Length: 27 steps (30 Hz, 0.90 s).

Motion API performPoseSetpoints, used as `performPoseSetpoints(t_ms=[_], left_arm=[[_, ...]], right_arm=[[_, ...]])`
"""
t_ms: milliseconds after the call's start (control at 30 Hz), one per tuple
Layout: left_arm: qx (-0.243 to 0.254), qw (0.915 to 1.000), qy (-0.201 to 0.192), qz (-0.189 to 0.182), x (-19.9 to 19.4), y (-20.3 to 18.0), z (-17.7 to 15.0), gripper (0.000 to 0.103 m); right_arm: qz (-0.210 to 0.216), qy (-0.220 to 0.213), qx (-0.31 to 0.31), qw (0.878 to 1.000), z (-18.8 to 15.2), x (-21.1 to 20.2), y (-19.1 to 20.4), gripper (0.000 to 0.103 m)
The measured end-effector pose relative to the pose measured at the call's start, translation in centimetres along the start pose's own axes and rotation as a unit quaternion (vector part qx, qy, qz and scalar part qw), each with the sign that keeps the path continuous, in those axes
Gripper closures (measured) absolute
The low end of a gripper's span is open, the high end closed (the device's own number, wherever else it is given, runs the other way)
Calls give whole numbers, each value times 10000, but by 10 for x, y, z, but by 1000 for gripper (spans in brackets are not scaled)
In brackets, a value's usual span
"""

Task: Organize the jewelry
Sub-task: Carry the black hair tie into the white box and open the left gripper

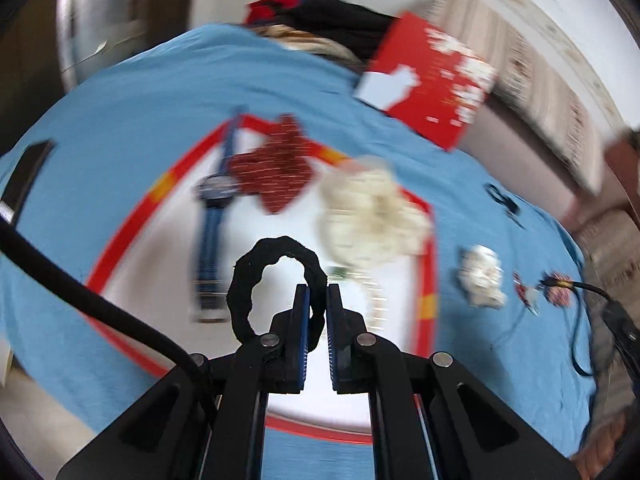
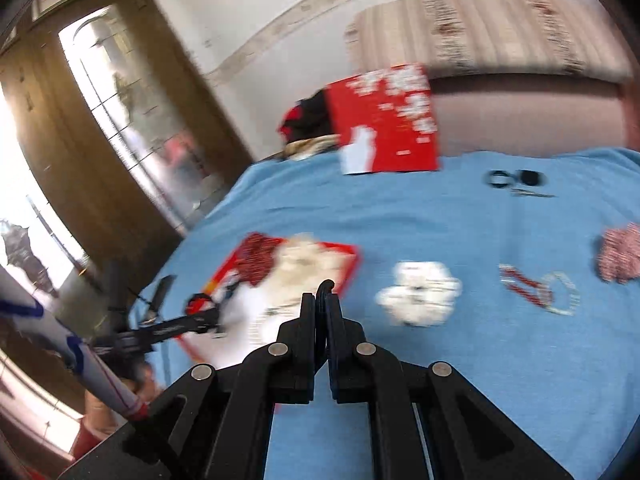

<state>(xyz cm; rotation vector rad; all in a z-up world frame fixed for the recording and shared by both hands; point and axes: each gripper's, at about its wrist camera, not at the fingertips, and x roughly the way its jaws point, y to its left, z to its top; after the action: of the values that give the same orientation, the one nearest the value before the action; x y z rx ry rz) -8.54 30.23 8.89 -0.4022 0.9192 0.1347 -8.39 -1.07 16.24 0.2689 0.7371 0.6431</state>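
Black fabric hair tie pinched in my left gripper, hanging over white red-rimmed tray on blue cloth. Blue watch, red star piece, cream scrunchie lie in tray. My right gripper clamped on thin black loop.

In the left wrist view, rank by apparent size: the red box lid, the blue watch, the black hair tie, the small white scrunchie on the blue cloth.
1. red box lid
2. blue watch
3. black hair tie, enlarged by nearness to the camera
4. small white scrunchie
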Motion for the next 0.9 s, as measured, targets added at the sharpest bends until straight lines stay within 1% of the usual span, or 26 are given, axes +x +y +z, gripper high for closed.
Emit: performPoseSetpoints(t_ms=[67, 133, 167, 300, 367, 467, 533, 600, 667, 733, 767, 800, 867, 900], left_arm=[[-200, 9997, 67, 83, 4, 20, 1, 96], [-360, 9991, 109, 206, 10, 33, 2, 96], [-422, 9985, 137, 327, 13, 41, 3, 96], [-464, 9964, 87, 700, 19, 56, 10, 95], [-521, 9956, 91, 768, 20, 64, 13, 95], [-686, 9948, 193, 728, 24, 72, 15, 95], [-795, 9941, 233, 704, 25, 77, 16, 95], [-895, 9940, 219, 583, 25, 80, 17, 95], [-915, 9947, 172, 440, 23, 78, 18, 89], [-904, 9953, 85, 349, 19, 74, 18, 70], [-886, 9955, 5, 335, 16, 72, 18, 67], [-862, 9957, -72, 328, 12, 70, 18, 64], [-811, 9960, -238, 298, 5, 66, 18, 63], [-802, 9959, -313, 279, 1, 65, 18, 61]], right_arm=[[268, 171, -84, 9995, 1, 21, 27, 97], [450, 351, -113, 9983, -1, 44, 44, 97], [548, 483, -114, 9973, -4, 59, 52, 97], [773, 1077, 8, 9912, -27, 116, 71, 97], [739, 1415, 56, 9872, -44, 147, 77, 97], [607, 1716, 7, 9833, -63, 173, 79, 97], [552, 1836, -76, 9814, -71, 182, 82, 97], [445, 1890, -275, 9806, -76, 188, 87, 97], [319, 1864, -469, 9808, -76, 189, 90, 97], [223, 1813, -622, 9812, -75, 188, 95, 89], [207, 1777, -662, 9816, -73, 186, 96, 75], [189, 1721, -692, 9825, -72, 182, 97, 65], [163, 1584, -758, 9843, -68, 170, 98, 64], [148, 1523, -788, 9851, -65, 162, 98, 64]])
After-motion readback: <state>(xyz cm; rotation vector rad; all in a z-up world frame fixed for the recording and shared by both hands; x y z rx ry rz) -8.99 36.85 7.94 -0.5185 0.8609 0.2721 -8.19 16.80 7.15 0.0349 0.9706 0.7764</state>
